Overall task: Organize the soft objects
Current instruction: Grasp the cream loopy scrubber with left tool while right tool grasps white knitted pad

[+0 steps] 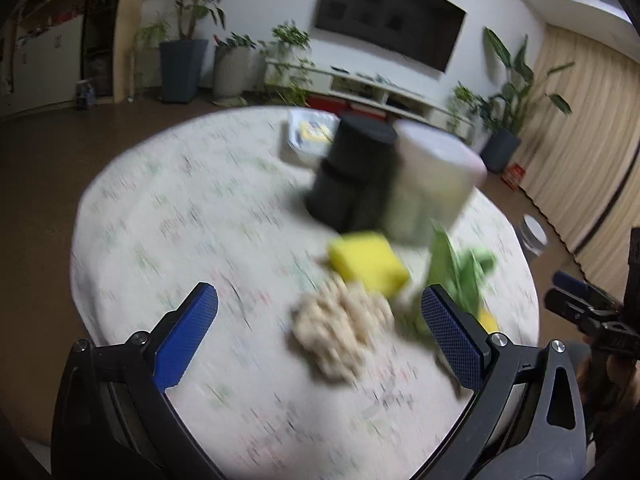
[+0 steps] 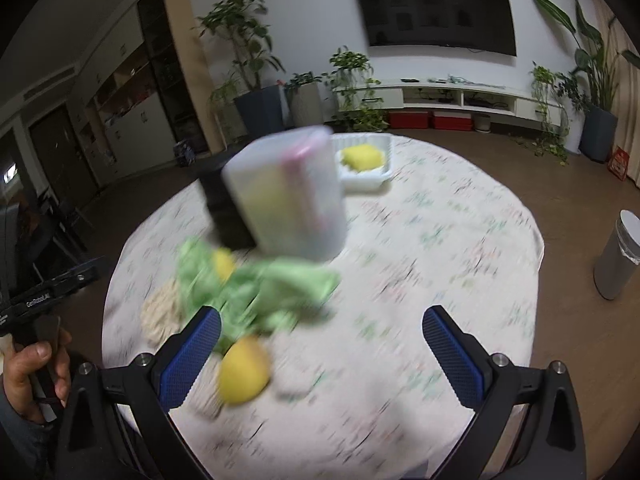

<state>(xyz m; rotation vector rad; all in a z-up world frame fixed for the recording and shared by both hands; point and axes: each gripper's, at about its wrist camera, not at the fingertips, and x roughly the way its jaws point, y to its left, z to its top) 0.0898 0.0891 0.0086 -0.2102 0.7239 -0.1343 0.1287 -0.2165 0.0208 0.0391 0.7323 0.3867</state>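
Both views are motion-blurred. My left gripper [image 1: 319, 305] is open and empty above the round table, with a beige fluffy cloth [image 1: 342, 330] between its fingers and a yellow sponge [image 1: 367, 266] just beyond. A green cloth [image 1: 460, 276] lies by its right finger. My right gripper [image 2: 322, 330] is open and empty. The green cloth [image 2: 260, 288] and a yellow round soft object [image 2: 243, 376] lie by its left finger. The beige cloth [image 2: 162, 314] lies further left. A white tray [image 2: 386, 158] at the far side holds another yellow sponge [image 2: 362, 156].
A black cylinder [image 1: 352, 172] and a translucent white container [image 1: 434, 184] stand mid-table; the container shows in the right wrist view [image 2: 288, 196]. The patterned tablecloth [image 2: 440, 240] covers the table. A grey bin [image 2: 618, 256] stands on the floor at the right. The other gripper shows at the right edge [image 1: 592, 312].
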